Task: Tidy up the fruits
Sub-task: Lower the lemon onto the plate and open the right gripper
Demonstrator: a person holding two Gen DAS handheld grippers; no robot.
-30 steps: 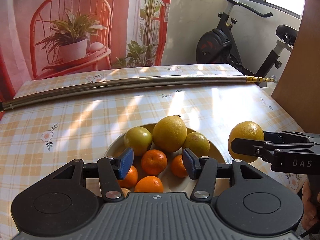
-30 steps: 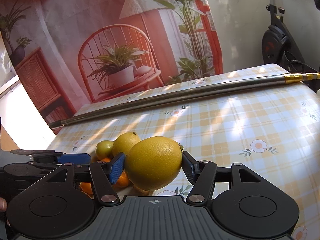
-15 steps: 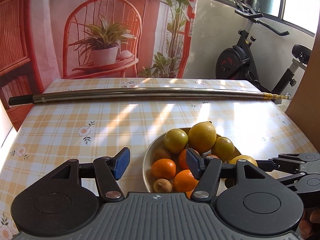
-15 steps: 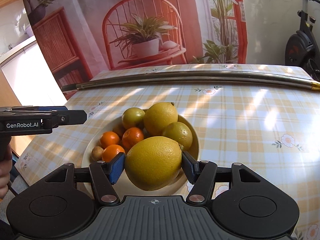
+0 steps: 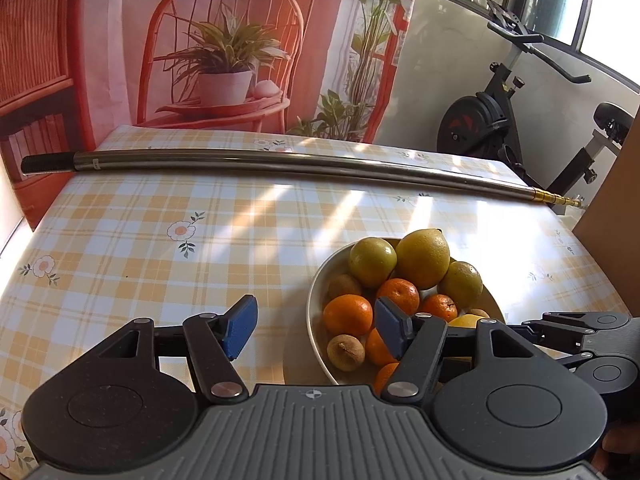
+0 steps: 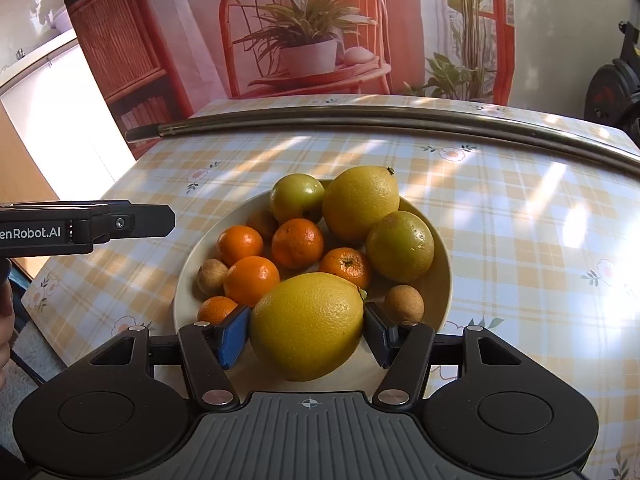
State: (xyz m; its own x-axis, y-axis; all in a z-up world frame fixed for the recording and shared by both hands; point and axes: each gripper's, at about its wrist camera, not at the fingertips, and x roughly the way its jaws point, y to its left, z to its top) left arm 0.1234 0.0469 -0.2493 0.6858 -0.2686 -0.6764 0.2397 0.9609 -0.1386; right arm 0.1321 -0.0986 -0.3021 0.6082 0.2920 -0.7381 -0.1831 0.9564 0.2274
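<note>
A cream bowl (image 6: 442,276) on the checked tablecloth holds several mandarins, green-yellow citrus, a large lemon (image 6: 360,202) and small brown fruits. My right gripper (image 6: 308,338) is shut on a big yellow lemon (image 6: 306,326), held over the bowl's near rim. My left gripper (image 5: 316,330) is open and empty, left of and above the bowl (image 5: 314,300); it shows side-on in the right wrist view (image 6: 120,222). The right gripper's fingers (image 5: 568,328) show at the right of the left wrist view, with the lemon (image 5: 466,321) mostly hidden.
A long steel pole (image 5: 280,162) lies across the far side of the table. An exercise bike (image 5: 500,120) stands beyond the right corner. A printed backdrop with a red chair hangs behind. A brown board (image 5: 616,208) is at right.
My right gripper has carried the lemon from beside the bowl to over its near rim. My left gripper has pulled back and left, away from above the fruit.
</note>
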